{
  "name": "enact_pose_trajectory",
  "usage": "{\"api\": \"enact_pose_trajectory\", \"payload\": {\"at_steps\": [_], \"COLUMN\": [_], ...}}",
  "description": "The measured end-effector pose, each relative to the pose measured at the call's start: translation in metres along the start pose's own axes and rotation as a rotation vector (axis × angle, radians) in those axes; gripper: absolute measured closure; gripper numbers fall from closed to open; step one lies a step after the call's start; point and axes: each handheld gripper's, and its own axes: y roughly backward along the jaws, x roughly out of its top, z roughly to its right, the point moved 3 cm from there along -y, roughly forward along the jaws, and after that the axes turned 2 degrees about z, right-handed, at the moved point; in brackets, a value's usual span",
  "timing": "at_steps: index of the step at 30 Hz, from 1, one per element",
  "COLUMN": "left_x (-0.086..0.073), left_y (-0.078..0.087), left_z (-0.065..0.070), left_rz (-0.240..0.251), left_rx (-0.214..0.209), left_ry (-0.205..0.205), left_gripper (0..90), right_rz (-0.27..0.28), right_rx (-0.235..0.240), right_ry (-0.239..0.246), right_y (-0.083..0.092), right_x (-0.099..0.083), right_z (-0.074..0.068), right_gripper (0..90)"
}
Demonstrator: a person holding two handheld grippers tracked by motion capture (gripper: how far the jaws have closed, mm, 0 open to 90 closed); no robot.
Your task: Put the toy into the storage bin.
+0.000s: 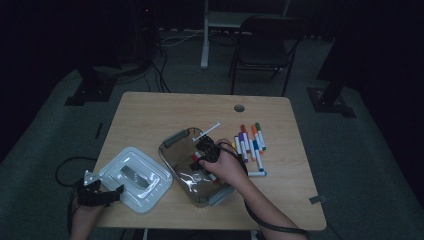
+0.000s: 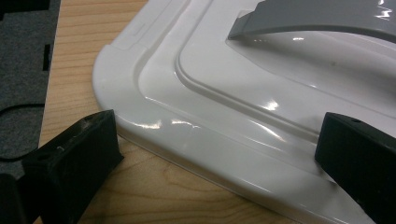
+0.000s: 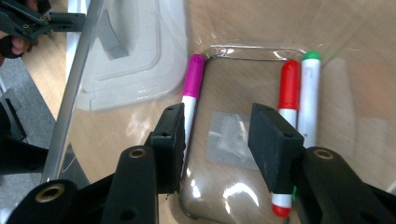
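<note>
Markers: three lay inside the clear plastic bin (image 1: pixel 172 161) at table centre — a magenta marker (image 3: pixel 191 88), a red marker (image 3: pixel 288 100) and a green-capped marker (image 3: pixel 309 93), the last two side by side and touching. Right gripper (image 3: pixel 217 135) hung above the bin floor, jaws part open, nothing between the pads; magenta marker lay just beside its left jaw. A loose cluster of markers (image 1: pixel 250 141) lay on the wooden table (image 1: pixel 150 112) right of the bin. White lid (image 1: pixel 135 178) with grey handle lay left of the bin. Left gripper (image 2: pixel 210 154) sat at the lid's near corner, jaws wide apart, straddling the rim without gripping it.
</note>
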Motion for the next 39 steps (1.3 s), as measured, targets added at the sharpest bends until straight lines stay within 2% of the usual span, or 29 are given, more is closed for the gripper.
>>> {"api": "enact_pose_trajectory", "payload": {"at_steps": [5,9,21,26,30,39], "left_x": [0.000,0.000,0.000,0.000,0.000,0.000], "left_y": [0.000,0.000,0.000,0.000,0.000,0.000], "left_z": [0.000,0.000,0.000,0.000,0.000,0.000], "left_rz": [-0.002,-0.002,-0.001,-0.001,-0.001,-0.003], "left_rx": [0.000,0.000,0.000,0.000,0.000,0.000], "left_ry": [-0.002,-0.001,0.001,0.002,0.003,0.001], "left_gripper": [0.5,0.5,0.5,0.5,0.5,0.5], "right_rz": [0.049,0.089,0.231,0.282,0.312,0.322], "right_rx": [0.017,0.023,-0.015,-0.049,-0.080,-0.168], "right_ry": [0.003,-0.011,-0.063,-0.105,-0.157,-0.268], "right_y": [0.012,0.022,0.070,0.090,0.102,0.109], "right_x": [-0.007,-0.015,-0.040,-0.052,-0.064,-0.096], "right_z": [0.000,0.004,0.030,0.047,0.064,0.110], "right_gripper": [54.0,53.3,52.3,52.2,52.1,52.2]}}
